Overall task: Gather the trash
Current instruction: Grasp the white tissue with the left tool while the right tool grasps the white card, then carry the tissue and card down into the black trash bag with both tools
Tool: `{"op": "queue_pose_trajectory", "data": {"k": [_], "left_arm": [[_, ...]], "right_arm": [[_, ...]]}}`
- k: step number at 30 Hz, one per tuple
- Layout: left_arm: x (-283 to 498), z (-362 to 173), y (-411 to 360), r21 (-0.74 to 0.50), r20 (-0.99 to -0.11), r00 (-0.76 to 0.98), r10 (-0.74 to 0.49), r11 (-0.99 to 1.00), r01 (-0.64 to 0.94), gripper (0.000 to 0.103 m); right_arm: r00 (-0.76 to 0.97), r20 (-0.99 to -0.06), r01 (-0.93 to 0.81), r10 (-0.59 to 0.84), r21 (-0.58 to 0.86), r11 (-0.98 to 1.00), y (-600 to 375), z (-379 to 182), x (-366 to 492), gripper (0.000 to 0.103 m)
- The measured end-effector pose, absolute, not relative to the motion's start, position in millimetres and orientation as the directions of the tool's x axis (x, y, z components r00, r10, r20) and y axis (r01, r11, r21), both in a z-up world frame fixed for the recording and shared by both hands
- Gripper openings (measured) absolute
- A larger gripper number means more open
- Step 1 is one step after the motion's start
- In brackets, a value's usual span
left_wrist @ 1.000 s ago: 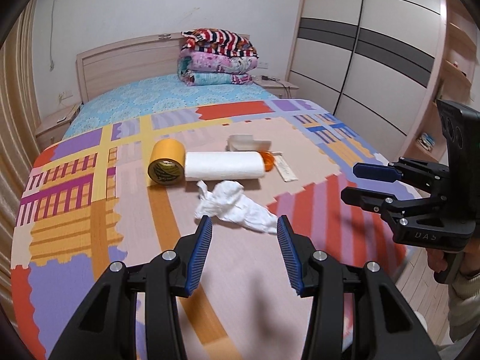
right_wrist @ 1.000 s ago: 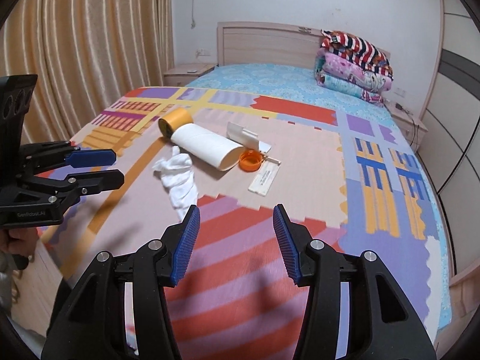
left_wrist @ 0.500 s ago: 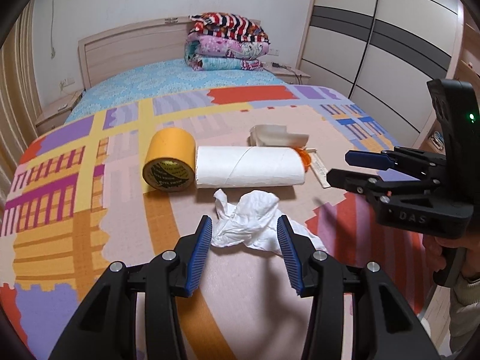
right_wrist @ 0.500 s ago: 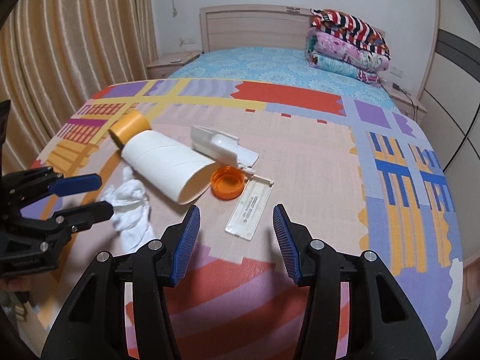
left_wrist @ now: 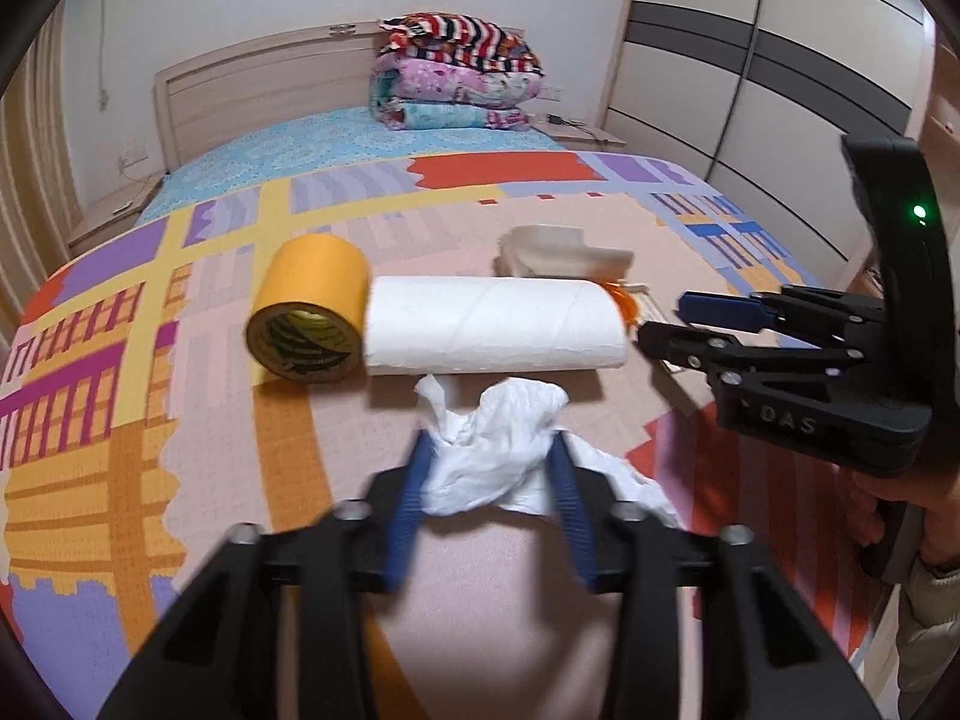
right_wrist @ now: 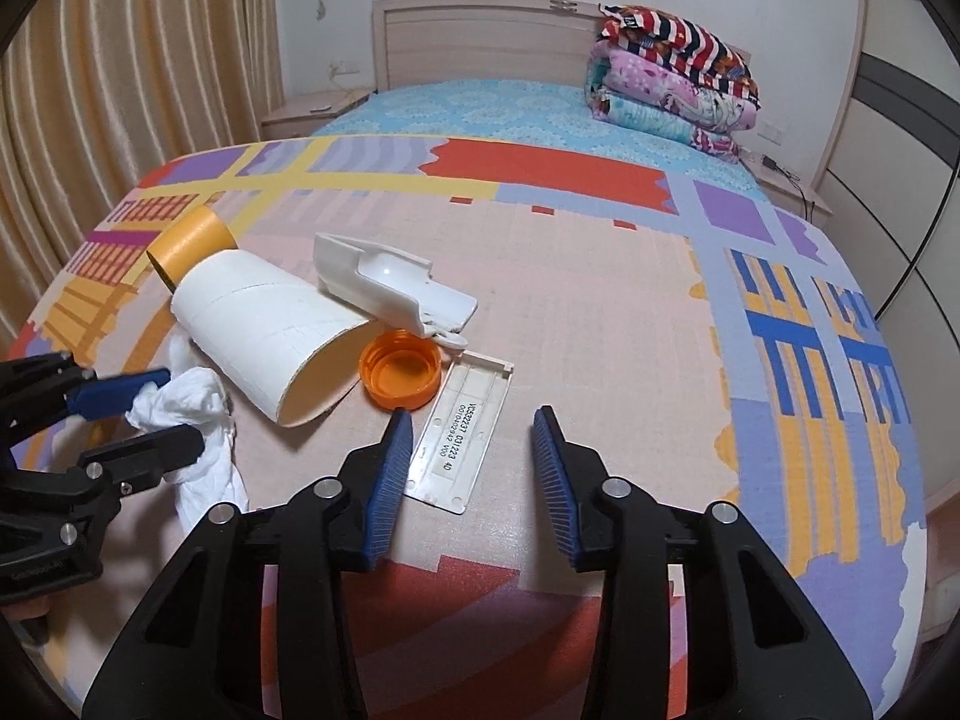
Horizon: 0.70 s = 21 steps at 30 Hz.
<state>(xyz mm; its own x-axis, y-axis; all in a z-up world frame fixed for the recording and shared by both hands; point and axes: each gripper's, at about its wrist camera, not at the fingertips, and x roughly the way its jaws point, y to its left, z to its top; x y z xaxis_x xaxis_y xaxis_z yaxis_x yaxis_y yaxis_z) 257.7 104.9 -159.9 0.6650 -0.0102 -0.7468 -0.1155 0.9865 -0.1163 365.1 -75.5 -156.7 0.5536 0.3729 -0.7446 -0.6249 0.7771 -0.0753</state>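
Patterned bed mat (right_wrist: 600, 312), bedroom. Both grippers lower and nearer than a second ago. Left gripper (left_wrist: 489, 468) closing, pads pressing crumpled white tissue (left_wrist: 492, 450) beside cardboard tube (left_wrist: 492, 325). Right gripper (right_wrist: 474, 468) closing, empty, over flat white cover (right_wrist: 465, 426).

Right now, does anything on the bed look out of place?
Yes: trash is strewn on the patterned mat: a crumpled tissue, a paper tube on its side, an orange cap upside down, and a flat labelled strip.

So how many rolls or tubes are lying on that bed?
2: a yellow tape roll at the left, and a white cardboard tube lying end to end beside it, behind the crumpled tissue.
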Motion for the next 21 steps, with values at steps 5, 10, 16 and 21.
{"op": "queue_pose_trajectory", "data": {"k": [5,10,16,21], "left_arm": [[253.8,-158.4,104.4,-0.129,-0.744,0.668,-0.025,0.986,-0.107,0.014],[247.0,-152.9,103.4,-0.122,-0.738,0.675,-0.015,0.986,-0.111,0.01],[231.8,-142.9,100.3,-0.12,-0.726,0.688,-0.01,0.986,-0.112,0.01],[216.4,-130.0,93.2,-0.121,-0.709,0.705,-0.012,0.987,-0.106,0.01]], "right_arm": [[0.539,-0.746,-0.63,0.392,-0.048,0.775,-81.9,-155.7,368.1,0.023],[0.528,-0.748,-0.635,0.401,-0.035,0.772,-85.1,-155.6,363.1,0.023],[0.53,-0.741,-0.637,0.412,-0.027,0.77,-91.5,-150.2,353.5,0.023],[0.552,-0.721,-0.652,0.418,-0.061,0.756,-94.7,-138.6,337.7,0.023]]}}
